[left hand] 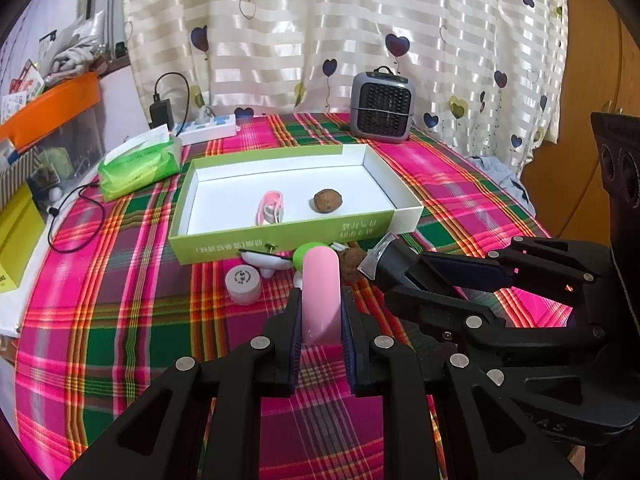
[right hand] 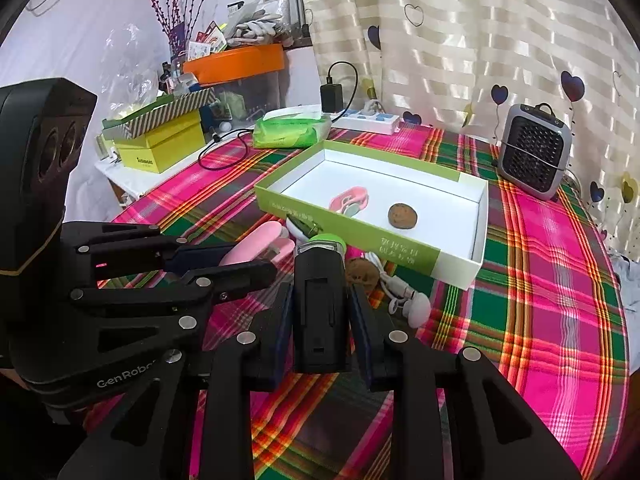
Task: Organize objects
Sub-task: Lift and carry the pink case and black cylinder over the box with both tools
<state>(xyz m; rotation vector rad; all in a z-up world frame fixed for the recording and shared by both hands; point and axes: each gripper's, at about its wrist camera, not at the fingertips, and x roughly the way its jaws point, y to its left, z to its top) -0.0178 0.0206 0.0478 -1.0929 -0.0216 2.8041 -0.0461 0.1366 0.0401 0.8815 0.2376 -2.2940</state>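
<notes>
My left gripper [left hand: 320,320] is shut on a pink oblong case [left hand: 320,296], held above the plaid tablecloth; it also shows in the right wrist view [right hand: 256,244]. My right gripper [right hand: 320,320] is shut on a black device with a clear lens end [right hand: 319,300], seen in the left wrist view [left hand: 394,258]. A green-sided white box [left hand: 288,236] lies ahead, holding a pink clip [left hand: 271,208] and a brown walnut [left hand: 328,201]. In front of the box lie a green ball [left hand: 310,250], another walnut [left hand: 352,264], a white earphone piece [left hand: 264,260] and a white round cap [left hand: 243,282].
A grey mini heater [left hand: 382,106] stands behind the box. A green tissue pack [left hand: 140,164], a power strip [left hand: 208,126] with charger and a black cable [left hand: 76,216] lie at the back left. Yellow boxes [right hand: 160,148] and an orange bin [right hand: 236,62] are beyond the table's left edge.
</notes>
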